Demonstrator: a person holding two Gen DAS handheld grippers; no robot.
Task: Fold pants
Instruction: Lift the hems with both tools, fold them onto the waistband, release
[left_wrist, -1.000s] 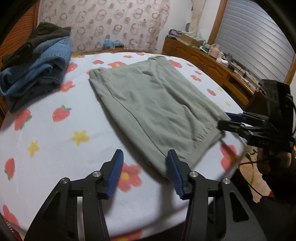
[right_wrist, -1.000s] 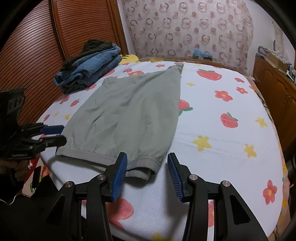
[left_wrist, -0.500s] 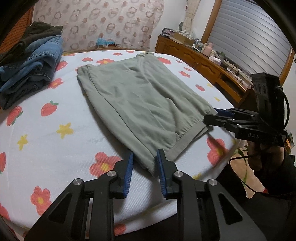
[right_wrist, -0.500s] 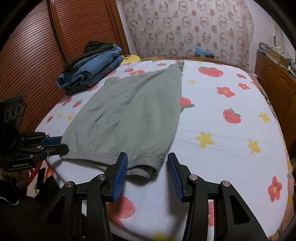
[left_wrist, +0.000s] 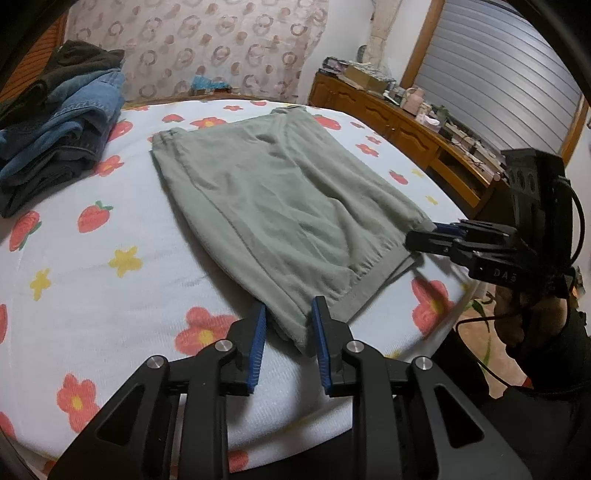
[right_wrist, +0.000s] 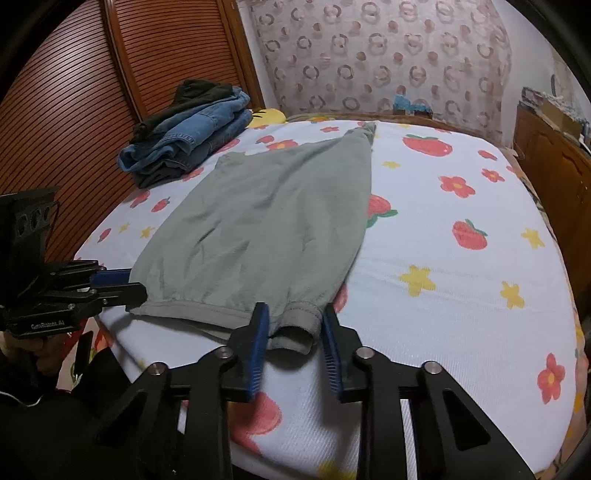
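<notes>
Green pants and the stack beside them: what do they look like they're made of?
Green pants: apparently a soft matte knit, like sweatpant jersey. It lies limp with shallow wrinkles, and the near hem is a ribbed-looking band.
Folded stack: the blue pieces look like denim, with a faded wash, visible seams and stiff folds. The dark piece on top is too shadowed to tell.

A home bedroom: patterned bed (right_wrist: 461, 295), wooden dresser (left_wrist: 399, 125), louvred wardrobe (right_wrist: 74, 110).
</notes>
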